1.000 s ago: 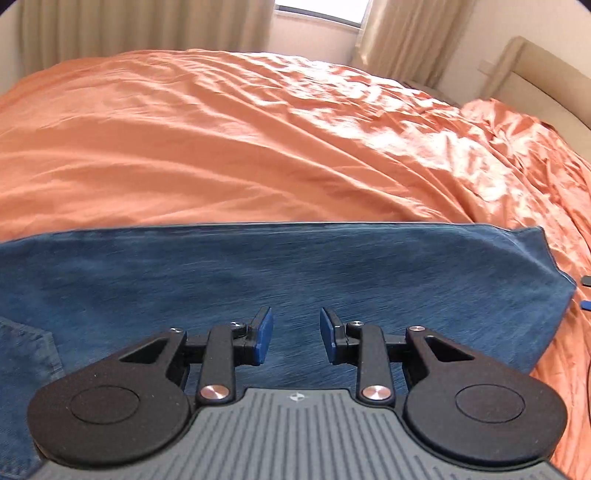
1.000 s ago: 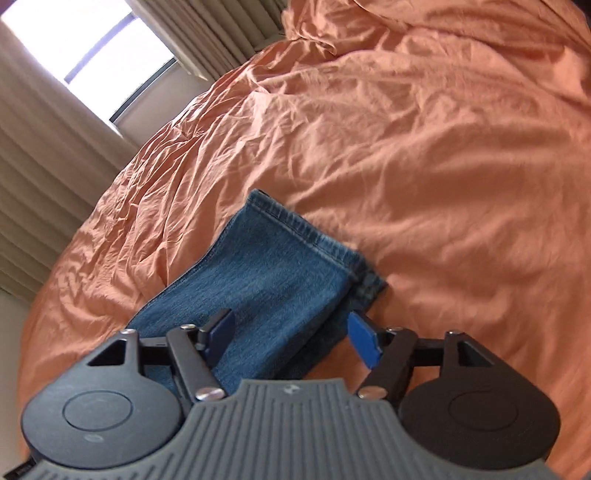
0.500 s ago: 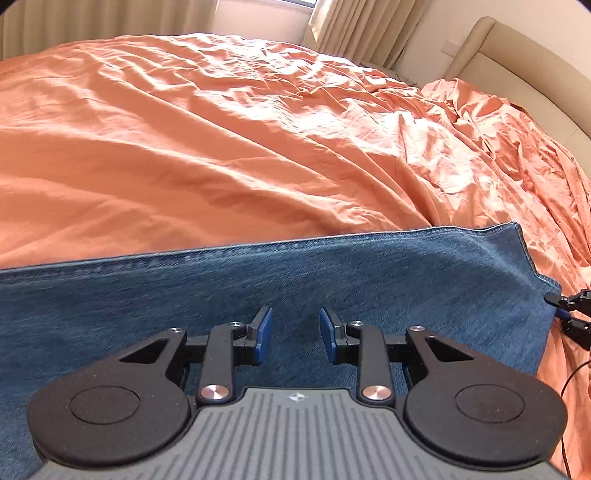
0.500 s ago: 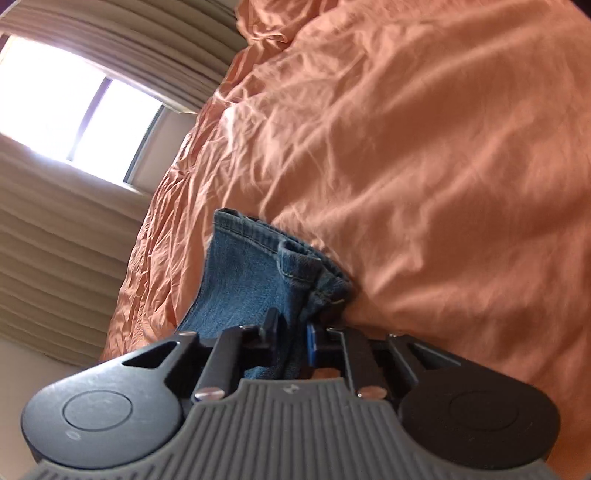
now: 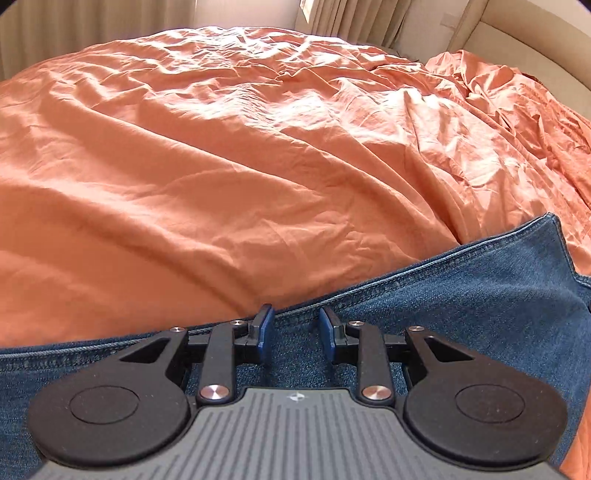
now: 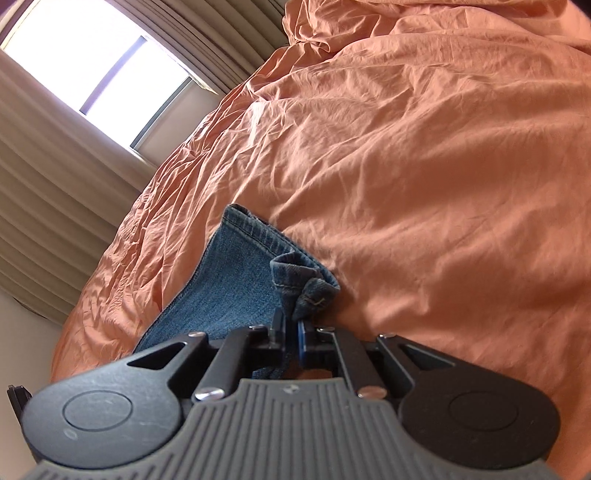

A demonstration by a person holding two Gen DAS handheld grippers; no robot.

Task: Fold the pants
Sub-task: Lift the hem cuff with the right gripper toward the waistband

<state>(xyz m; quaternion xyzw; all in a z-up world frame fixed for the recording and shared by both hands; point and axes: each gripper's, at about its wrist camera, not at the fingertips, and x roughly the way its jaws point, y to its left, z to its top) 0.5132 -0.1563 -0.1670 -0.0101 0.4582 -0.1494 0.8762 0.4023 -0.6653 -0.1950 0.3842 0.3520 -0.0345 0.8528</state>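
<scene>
Blue denim pants (image 5: pixel 461 295) lie on an orange bedspread (image 5: pixel 221 166). In the left wrist view my left gripper (image 5: pixel 293 330) is open, its blue pads just above the long far edge of the pants, with denim under and between them. In the right wrist view my right gripper (image 6: pixel 291 328) is shut on the hem end of the pants (image 6: pixel 243 280), and the cuff corner bunches up just ahead of the pads. The rest of the leg runs down left behind the gripper body.
The wrinkled bedspread (image 6: pixel 424 166) covers the whole bed. A beige headboard (image 5: pixel 517 33) stands at the far right. Curtains and a bright window (image 6: pixel 92 74) lie beyond the bed's far side.
My right gripper has closed on the pant hem and lifted it slightly, bunching the cuff. My left gripper has moved forward to the far edge of the pants and stays open.
</scene>
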